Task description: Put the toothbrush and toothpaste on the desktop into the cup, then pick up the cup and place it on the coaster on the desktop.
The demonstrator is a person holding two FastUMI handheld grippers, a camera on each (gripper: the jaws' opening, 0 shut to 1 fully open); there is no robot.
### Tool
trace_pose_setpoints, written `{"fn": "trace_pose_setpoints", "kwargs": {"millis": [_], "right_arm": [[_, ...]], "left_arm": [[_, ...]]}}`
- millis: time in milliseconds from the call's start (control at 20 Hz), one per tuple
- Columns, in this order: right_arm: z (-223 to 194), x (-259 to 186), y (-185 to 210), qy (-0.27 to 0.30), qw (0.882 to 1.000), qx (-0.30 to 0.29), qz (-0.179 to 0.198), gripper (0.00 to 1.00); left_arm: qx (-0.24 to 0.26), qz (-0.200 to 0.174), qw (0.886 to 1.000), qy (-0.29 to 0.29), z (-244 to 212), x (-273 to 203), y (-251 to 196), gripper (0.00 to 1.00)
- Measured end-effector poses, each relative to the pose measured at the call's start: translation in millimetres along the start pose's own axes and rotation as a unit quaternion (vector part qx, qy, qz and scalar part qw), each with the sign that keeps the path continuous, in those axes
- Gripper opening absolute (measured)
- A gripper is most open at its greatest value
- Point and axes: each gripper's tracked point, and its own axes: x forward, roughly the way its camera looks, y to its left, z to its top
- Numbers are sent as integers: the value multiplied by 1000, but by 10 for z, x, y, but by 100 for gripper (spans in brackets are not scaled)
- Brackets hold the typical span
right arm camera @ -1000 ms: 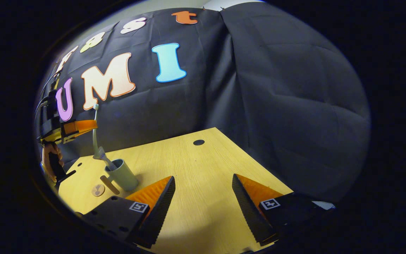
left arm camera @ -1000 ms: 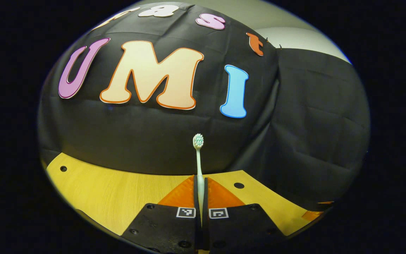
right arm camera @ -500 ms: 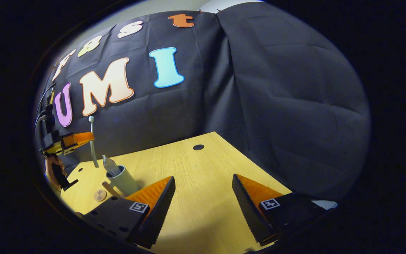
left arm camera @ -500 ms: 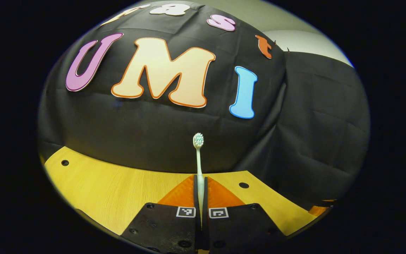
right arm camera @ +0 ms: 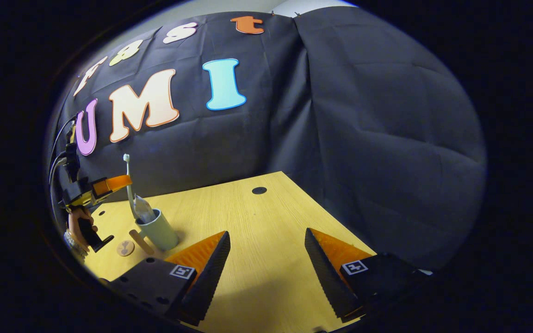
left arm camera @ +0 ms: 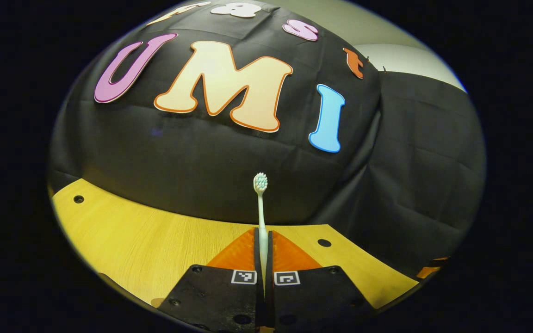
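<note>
Left gripper view: toothbrush upright, bristles on top, handle clamped between both fingers of left gripper, above wooden desktop.

Right gripper view: same toothbrush standing over cup, lower end at the rim beside toothpaste already poking out of it. Left gripper gripping the brush mid-handle, hand below. Coaster just left of cup, apart from it. Right gripper released, fingers spread wide, holding nothing.
</note>
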Motion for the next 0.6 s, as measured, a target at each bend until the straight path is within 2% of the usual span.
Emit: {"fn": "trace_pose_setpoints", "kwargs": {"millis": [100,600], "right_arm": [[-13,-8,-6,0,1000,-1,0,99],[-111,-28,78,12,1000,-11,13,99]], "left_arm": [[1,1,1000,4,-99,10,9,0],[5,3,1000,26,-427,-46,-12,2]]}}
